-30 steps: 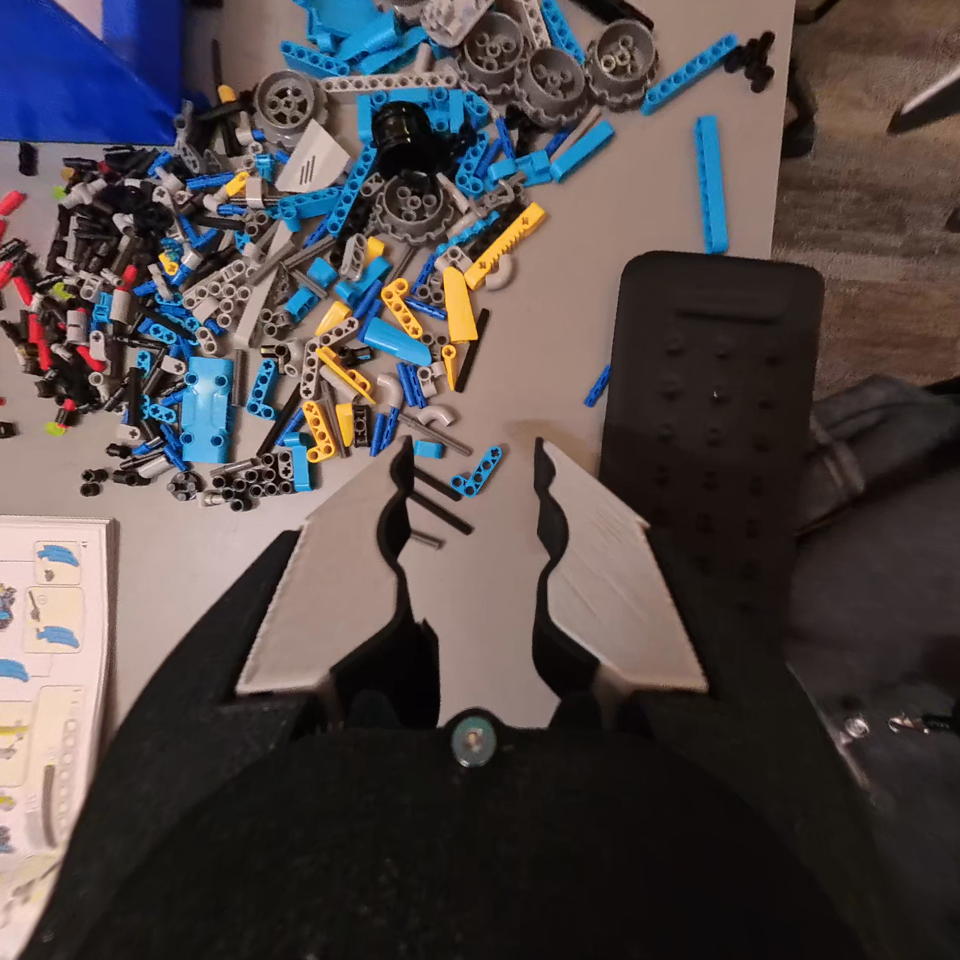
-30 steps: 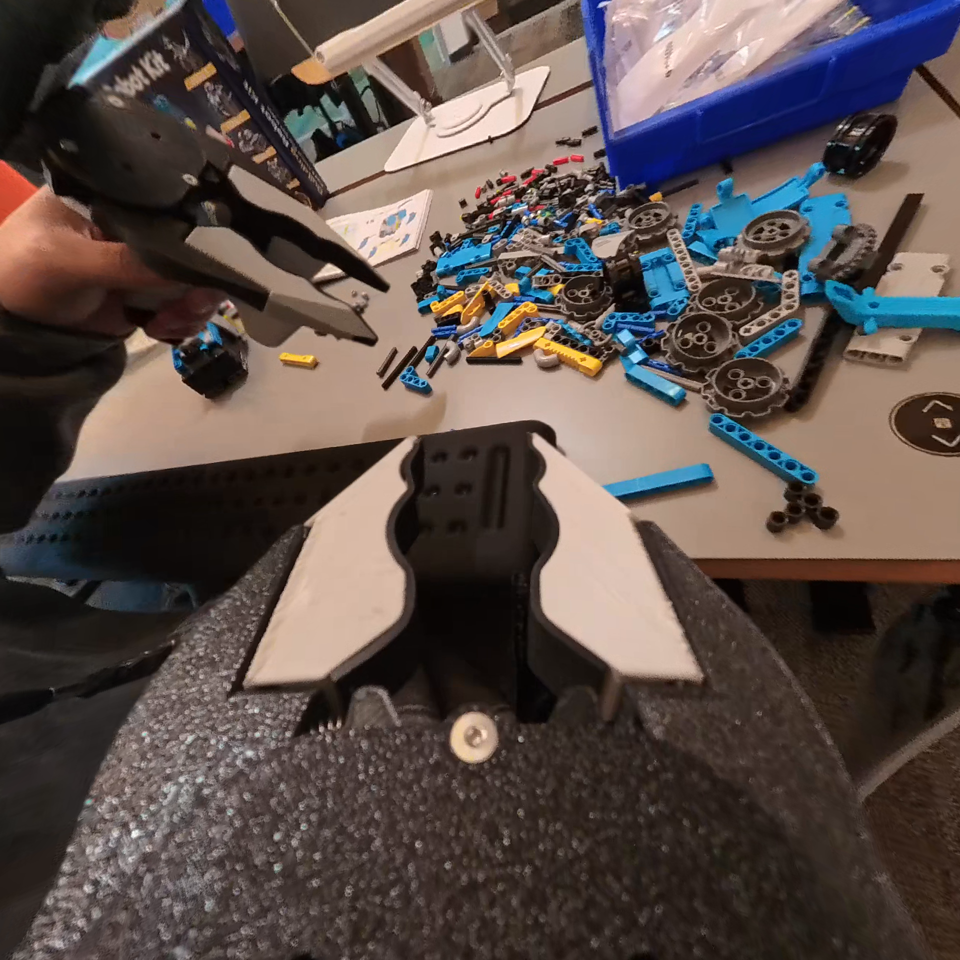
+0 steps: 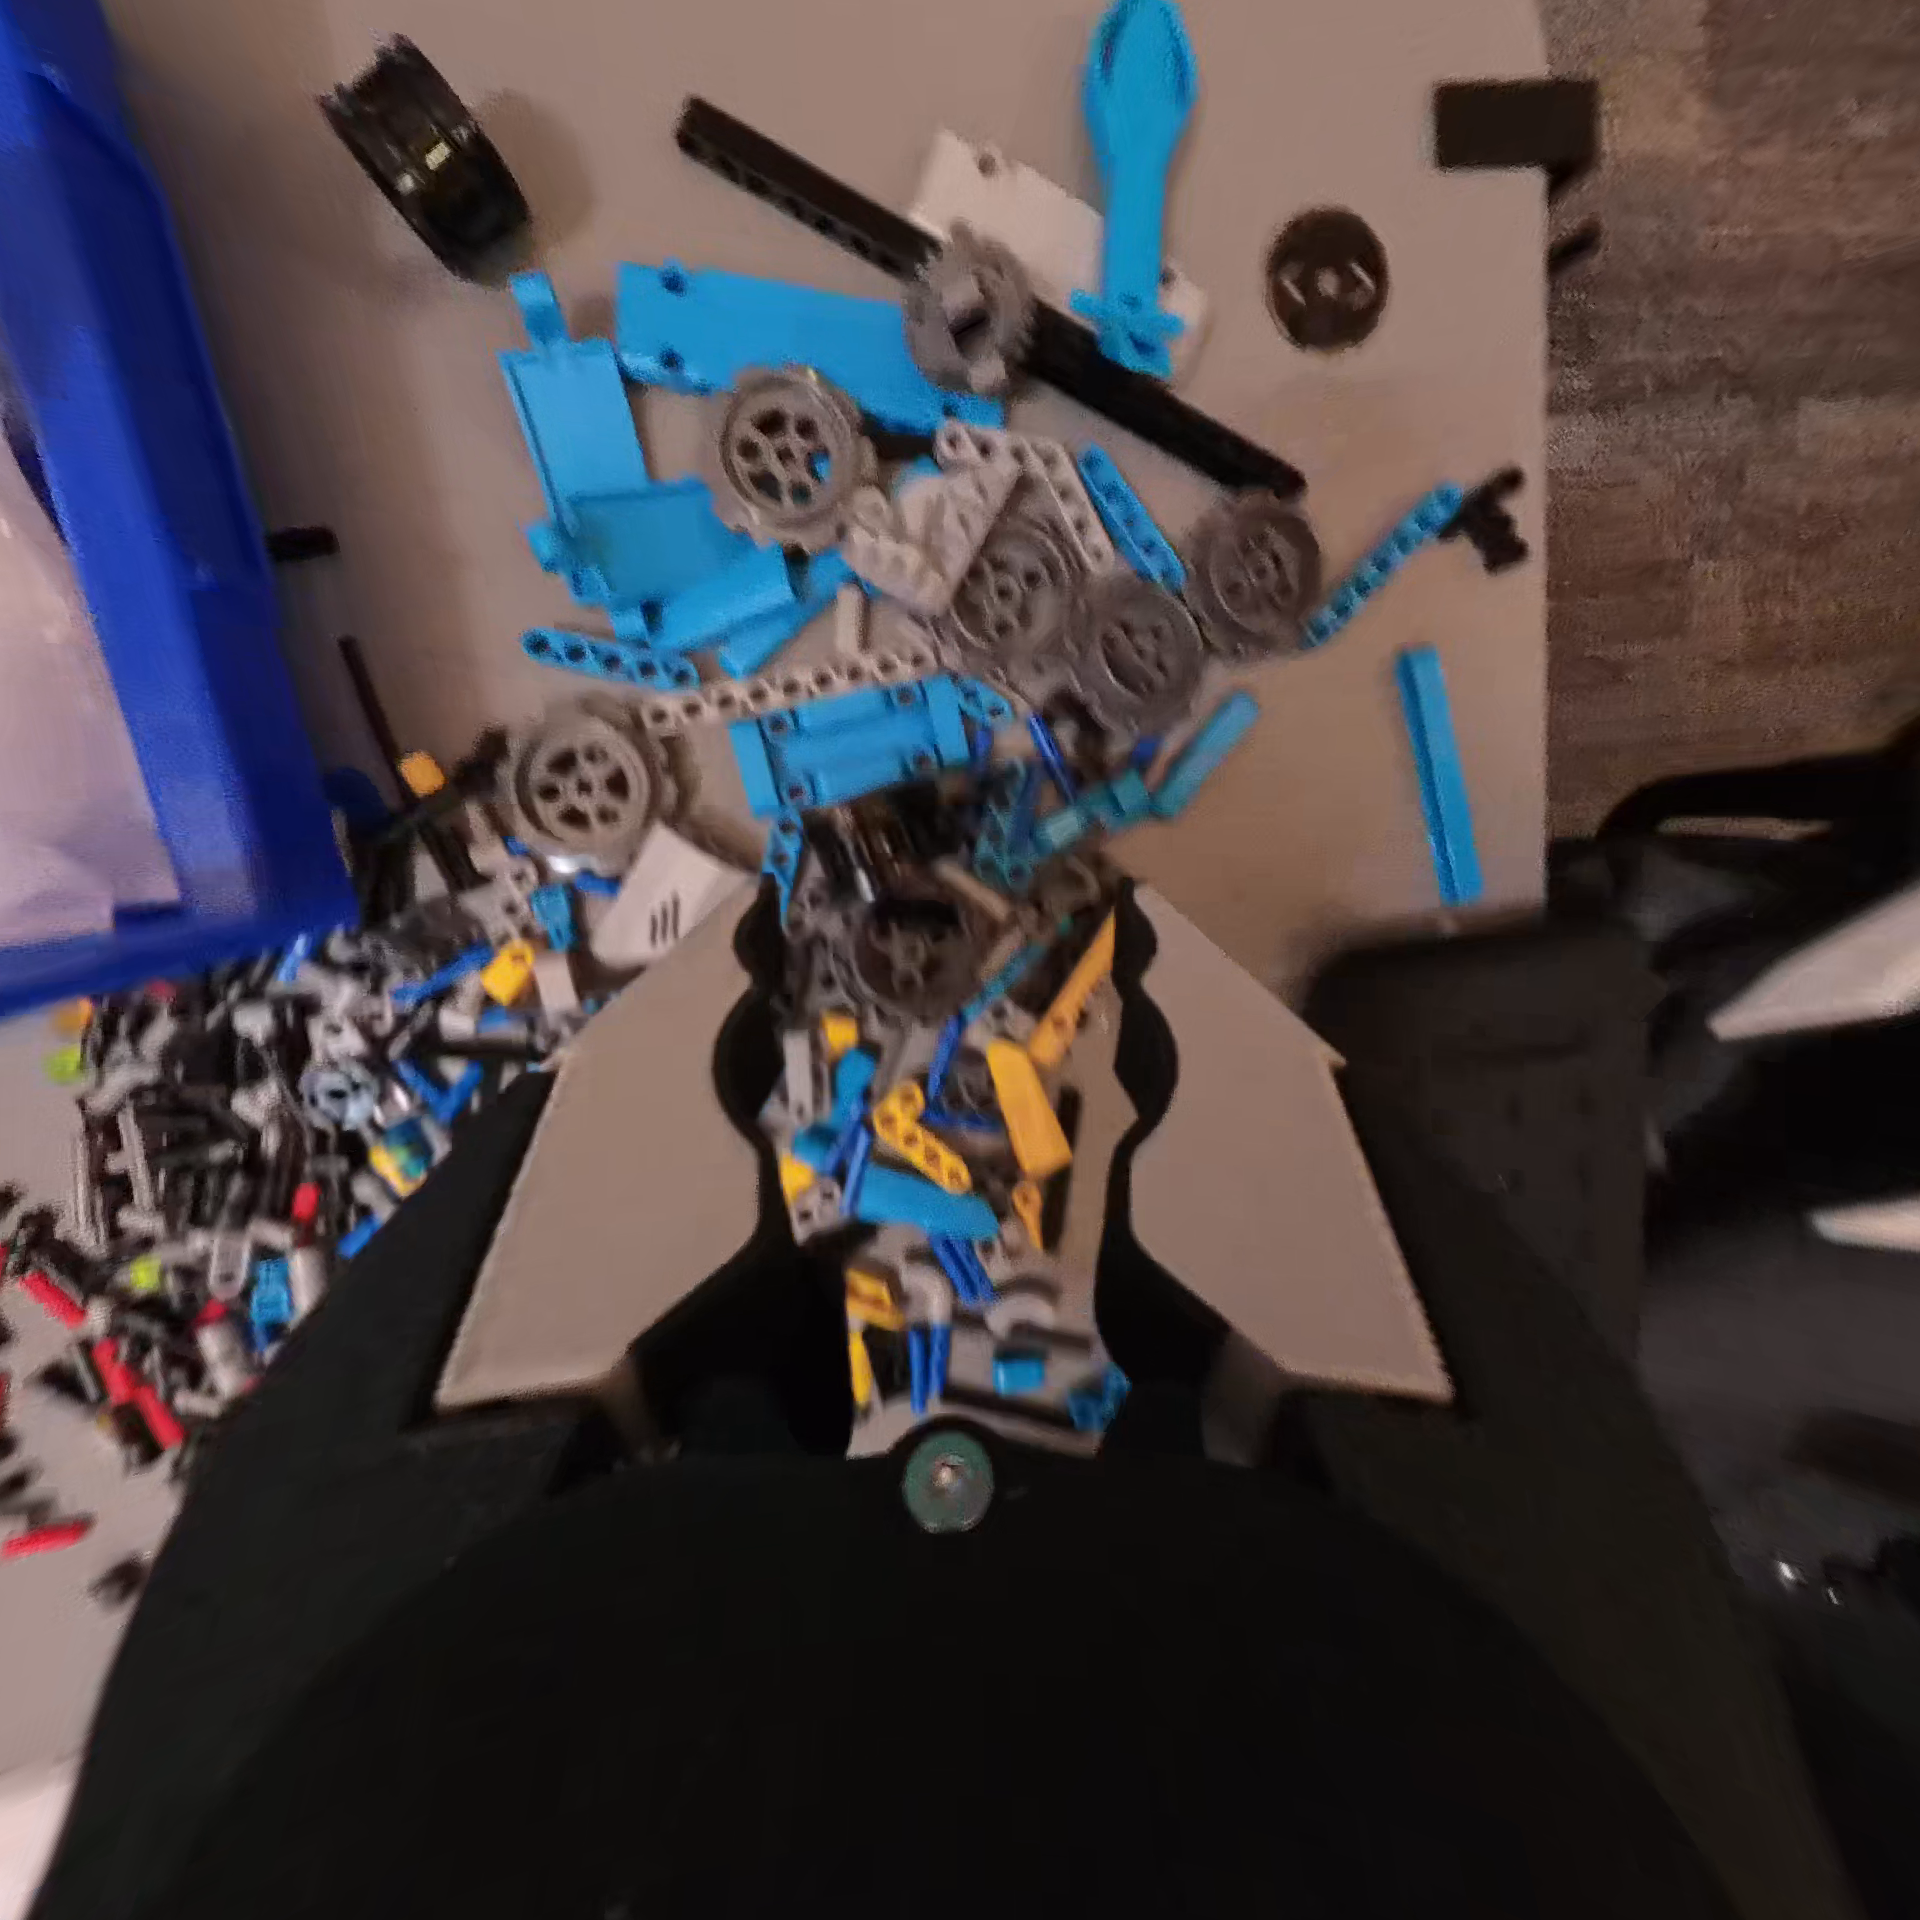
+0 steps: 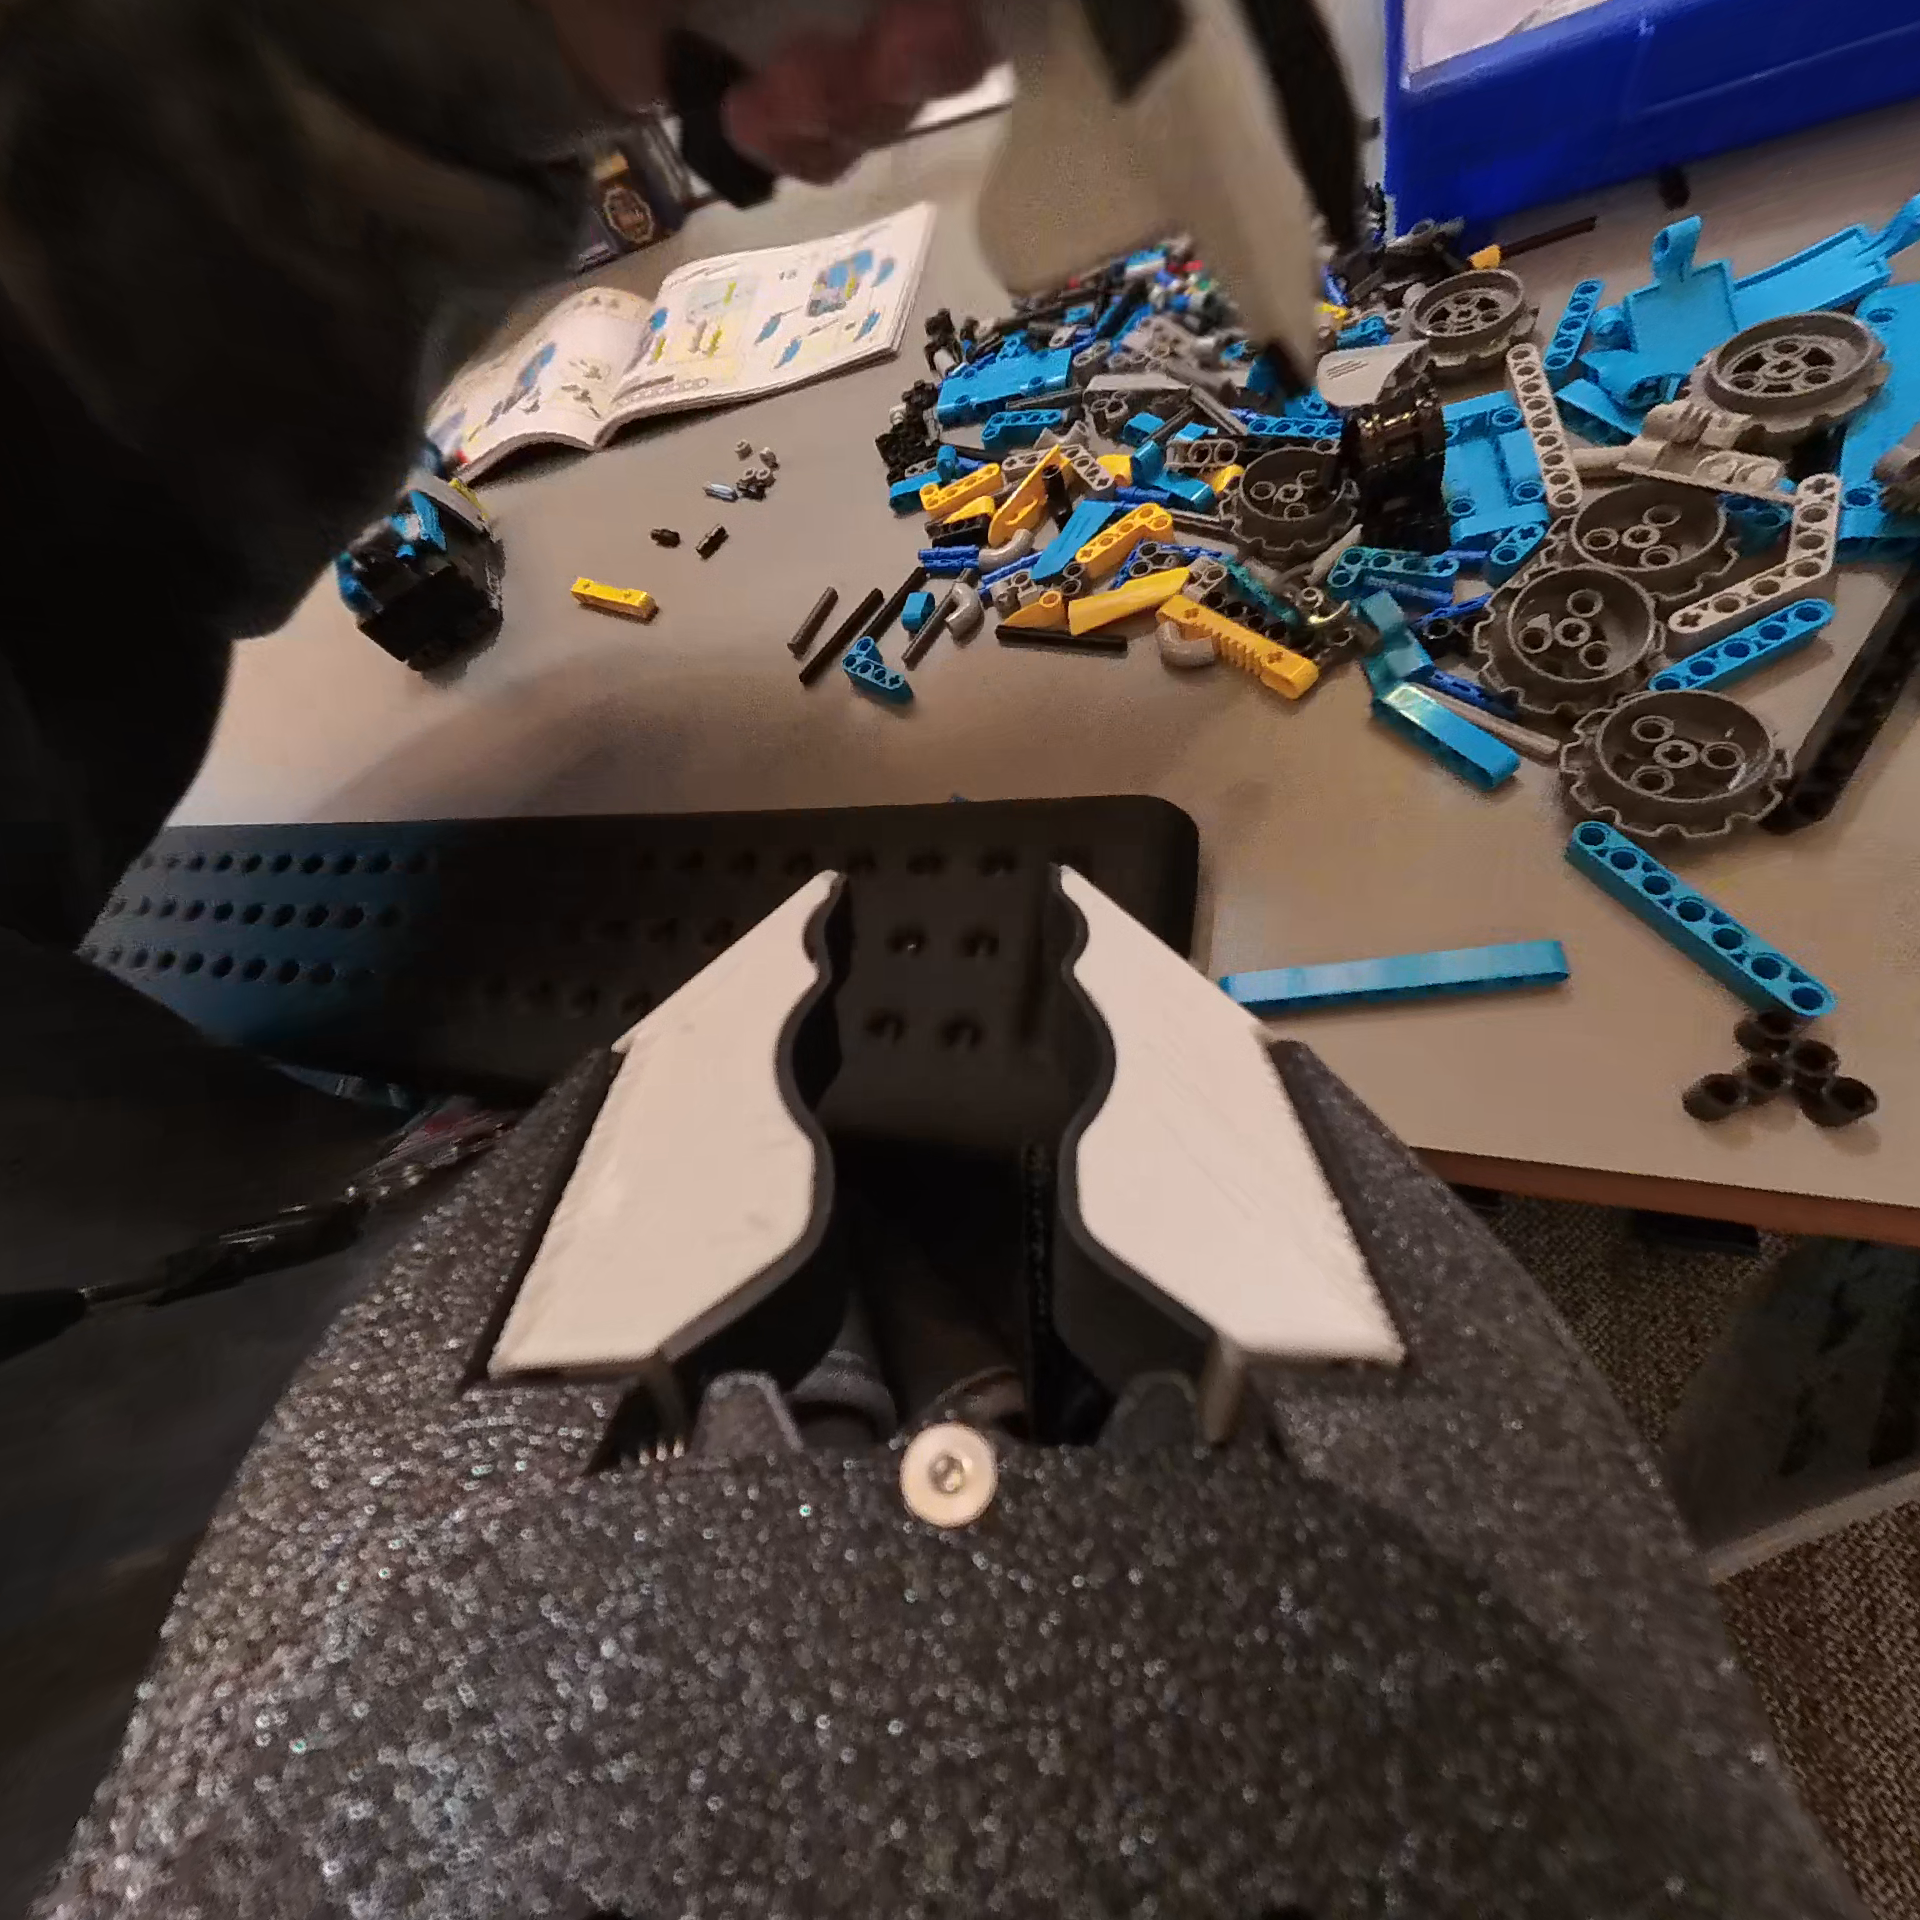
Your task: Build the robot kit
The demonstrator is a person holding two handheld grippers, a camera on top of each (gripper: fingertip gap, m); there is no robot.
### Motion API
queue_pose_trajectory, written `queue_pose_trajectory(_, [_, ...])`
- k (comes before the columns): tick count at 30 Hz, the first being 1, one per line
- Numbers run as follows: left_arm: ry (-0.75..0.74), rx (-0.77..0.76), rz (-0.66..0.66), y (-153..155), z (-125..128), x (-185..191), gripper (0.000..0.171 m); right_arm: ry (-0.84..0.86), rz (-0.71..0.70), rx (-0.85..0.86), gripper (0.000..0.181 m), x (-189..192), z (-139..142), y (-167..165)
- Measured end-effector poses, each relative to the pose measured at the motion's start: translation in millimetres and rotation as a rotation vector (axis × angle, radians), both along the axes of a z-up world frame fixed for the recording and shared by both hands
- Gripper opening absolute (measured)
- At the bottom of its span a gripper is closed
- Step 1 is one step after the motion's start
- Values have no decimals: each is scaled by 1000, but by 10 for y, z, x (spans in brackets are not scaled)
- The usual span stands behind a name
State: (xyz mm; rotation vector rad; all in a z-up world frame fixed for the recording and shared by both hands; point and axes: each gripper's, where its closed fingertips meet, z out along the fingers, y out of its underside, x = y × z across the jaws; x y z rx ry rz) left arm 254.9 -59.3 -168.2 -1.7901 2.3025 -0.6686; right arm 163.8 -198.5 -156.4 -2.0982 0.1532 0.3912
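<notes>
My left gripper [image 3: 945, 899] is open and empty. It hangs low over a loose pile of blue, yellow, grey and black building pieces [image 3: 914, 1132], with a dark grey toothed wheel [image 3: 909, 951] between its tips. It does not hold anything. In the right wrist view the left gripper [image 4: 1288, 332] shows blurred, tips down at the far side of the pile [image 4: 1195, 520]. My right gripper [image 4: 948, 878] is open and empty, off the table's near edge, over a black perforated panel [image 4: 520, 914].
A blue bin [image 3: 177, 582] stands left of the pile, also seen in the right wrist view [image 4: 1621, 94]. Several grey wheels [image 4: 1668, 769], a long black beam [image 3: 1122, 364] and a black tyre [image 3: 426, 166] lie around. An open booklet [image 4: 727, 322] and a small black-and-blue assembly [image 4: 426, 582] sit at left.
My left gripper has swung forward from the table's near part to over the pile beside the blue bin, and its jaws stand wider. My right gripper has hardly moved.
</notes>
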Motion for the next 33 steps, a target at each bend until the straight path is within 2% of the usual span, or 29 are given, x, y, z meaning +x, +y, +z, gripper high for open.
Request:
queue_pose_trajectory(3, [9, 18, 26, 20, -204, 302, 68, 14, 6, 3, 36, 18, 5, -18])
queue_pose_trajectory(6, [53, 42, 109, 73, -407, 433, 70, 41, 14, 1, 36, 30, -5, -27])
queue_pose_trajectory(12, [53, 74, 255, 229, -507, 595, 72, 83, 25, -17, 36, 41, -56, -31])
queue_pose_trajectory(22, [90, 96, 254, 185, -626, 575, 82, 129, 46, -39, 36, 14, -115, -29])
queue_pose_trajectory(27, [95, 117, 252, 171, -640, 566, 81, 129, 56, -54, 36, -11, -147, -21])
queue_pose_trajectory(28, [98, 128, 247, 179, -640, 567, 73, 129, 57, -54, 36, -15, -147, -19])
queue_pose_trajectory(33, [84, 138, 186, 168, -639, 551, 73, 135, 66, -56, 36, -34, -149, -25])
